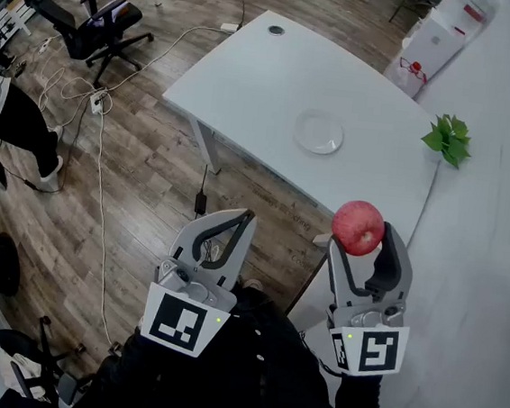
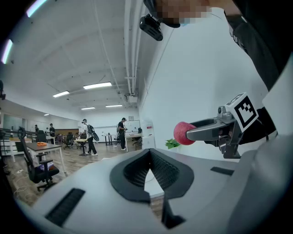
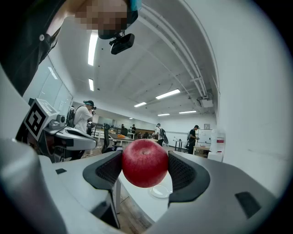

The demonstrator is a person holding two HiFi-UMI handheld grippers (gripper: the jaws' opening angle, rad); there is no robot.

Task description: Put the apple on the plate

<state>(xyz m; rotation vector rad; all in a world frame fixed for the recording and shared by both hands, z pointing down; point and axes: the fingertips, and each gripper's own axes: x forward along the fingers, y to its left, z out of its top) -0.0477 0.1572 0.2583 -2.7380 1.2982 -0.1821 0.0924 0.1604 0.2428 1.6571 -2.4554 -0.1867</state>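
A red apple (image 1: pixel 358 227) sits between the jaws of my right gripper (image 1: pixel 362 232), which is shut on it and held level in the air near the table's front corner. In the right gripper view the apple (image 3: pixel 144 163) fills the gap between the dark pads (image 3: pixel 183 172). The clear round plate (image 1: pixel 319 131) lies on the white table (image 1: pixel 250 80), well ahead of the apple; the right gripper view shows the plate (image 3: pixel 160 191) below and beyond it. My left gripper (image 1: pixel 246 218) hangs beside the right one over the wooden floor. Its tips meet, with nothing between them (image 2: pixel 149 153).
A small green plant (image 1: pixel 448 139) stands at the table's right end by the white wall. An office chair (image 1: pixel 97 24) and floor cables (image 1: pixel 99 137) lie to the left. A person's leg (image 1: pixel 23 129) is at the far left. People stand far off in the room.
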